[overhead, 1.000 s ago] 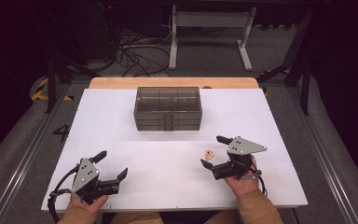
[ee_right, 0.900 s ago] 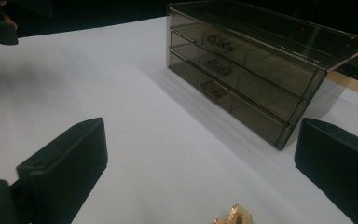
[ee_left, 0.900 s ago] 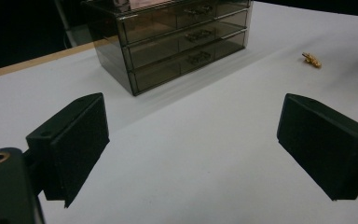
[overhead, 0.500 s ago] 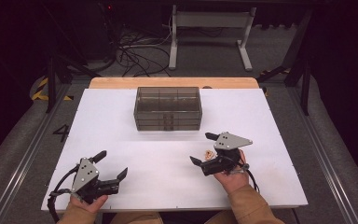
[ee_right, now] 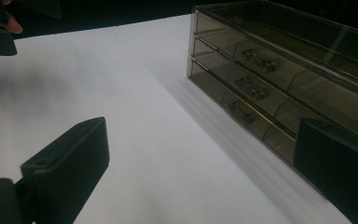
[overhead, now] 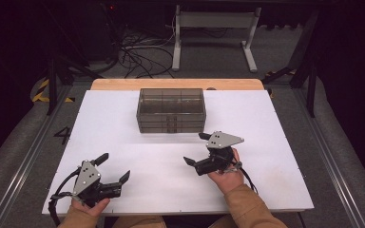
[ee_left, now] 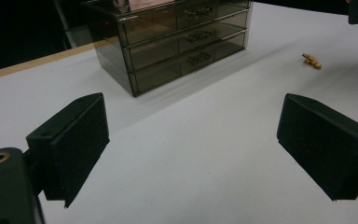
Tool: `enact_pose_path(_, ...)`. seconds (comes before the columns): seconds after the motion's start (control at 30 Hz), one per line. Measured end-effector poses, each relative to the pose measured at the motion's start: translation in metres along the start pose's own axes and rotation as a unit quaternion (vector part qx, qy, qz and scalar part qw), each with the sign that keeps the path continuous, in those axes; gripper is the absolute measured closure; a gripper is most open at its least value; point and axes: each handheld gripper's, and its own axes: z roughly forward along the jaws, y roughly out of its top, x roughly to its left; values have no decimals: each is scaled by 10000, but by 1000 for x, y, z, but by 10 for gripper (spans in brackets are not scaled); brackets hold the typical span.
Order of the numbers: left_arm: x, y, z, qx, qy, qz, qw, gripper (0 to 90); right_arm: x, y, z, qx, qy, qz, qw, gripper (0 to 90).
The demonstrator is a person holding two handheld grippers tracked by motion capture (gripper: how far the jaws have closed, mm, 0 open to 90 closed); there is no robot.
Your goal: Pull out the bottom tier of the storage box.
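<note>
A smoky see-through box with three drawers (overhead: pixel 171 110) stands at the back middle of the white table (overhead: pixel 271 118); all its drawers (ee_right: pixel 251 84) look pushed in. A small golden object (ee_left: pixel 311 60) lies on the table right of the box's front; in the high view my right gripper covers that spot. My right gripper (overhead: pixel 196 148) is open just in front of the box, its jaws turned left with nothing between them. Near the front left edge my left gripper (overhead: pixel 113 167) is open and empty, aimed toward the box (ee_left: pixel 177 42).
A wooden strip (overhead: pixel 176 84) runs along the table's far edge behind the box. Beyond it are floor cables (overhead: pixel 138 52) and a white stand's legs (overhead: pixel 214 28). A painted 4 (overhead: pixel 62 134) marks the floor at the left.
My right gripper has moved left and a little away from me, from the right side toward the table's middle, and now covers the small golden object. The left gripper has stayed put.
</note>
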Motion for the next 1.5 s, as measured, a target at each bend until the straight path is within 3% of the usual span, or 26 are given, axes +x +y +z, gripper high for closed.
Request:
enact_pose_path(0.37, 0, 0, 0, -5, 7, 21, 10000, 95, 4, 3, 16, 204, 137, -174, 9995, 50)
enact_pose_path(0.53, 0, 1, 0, -8, 12, 31, 10000, 96, 5, 5, 15, 269, 41, -306, 9992, 78)
enact_pose_path(0.63, 1, 1, 1, -6, 22, 21, 10000, 96, 17, 7, 15, 548, -330, -923, 9937, 143)
enact_pose_path(0.67, 1, 1, 1, -6, 22, 21, 10000, 96, 17, 7, 15, 548, -330, -923, 9937, 143)
enact_pose_path(0.77, 0, 1, 1, -6, 17, 30, 10000, 96, 26, 9, 19, 739, -415, -1267, 9883, 203)
enact_pose_path(0.8, 0, 1, 1, -6, 17, 30, 10000, 96, 26, 9, 19, 739, -415, -1267, 9883, 203)
enact_pose_path(0.83, 1, 1, 1, -10, 18, 32, 10000, 96, 31, 9, 19, 757, -564, -1553, 9833, 234)
enact_pose_path(0.87, 1, 1, 1, -10, 18, 32, 10000, 96, 31, 9, 19, 757, -564, -1553, 9833, 234)
enact_pose_path(0.9, 1, 1, 0, -8, 18, 13, 10000, 96, 35, 9, 18, 741, -655, -1781, 9790, 264)
enact_pose_path(1.07, 1, 1, 0, -11, 14, 20, 10000, 96, 42, 8, 19, 532, -748, -2419, 9659, 326)
enact_pose_path(1.1, 1, 1, 0, -13, 17, 27, 10000, 96, 43, 7, 20, 511, -770, -2513, 9635, 339)
enact_pose_path(1.13, 1, 1, 0, -13, 17, 27, 10000, 96, 43, 7, 20, 511, -770, -2513, 9635, 339)
enact_pose_path(1.17, 1, 1, 0, -23, 17, 4, 10000, 96, 45, 6, 21, 506, -836, -2704, 9578, 354)
enact_pose_path(1.2, 1, 1, 0, -23, 17, 4, 10000, 96, 45, 6, 21, 506, -836, -2704, 9578, 354)
enact_pose_path(1.23, 1, 1, 0, -17, 18, 13, 10000, 96, 46, 6, 21, 516, -872, -2794, 9548, 360)
enact_pose_path(1.3, 1, 1, 0, -17, 18, 23, 10000, 96, 47, 5, 21, 498, -911, -2860, 9526, 371)
enact_pose_path(1.5, 1, 1, 0, -24, 19, 5, 10000, 96, 48, 5, 20, 440, -1017, -2915, 9501, 394)
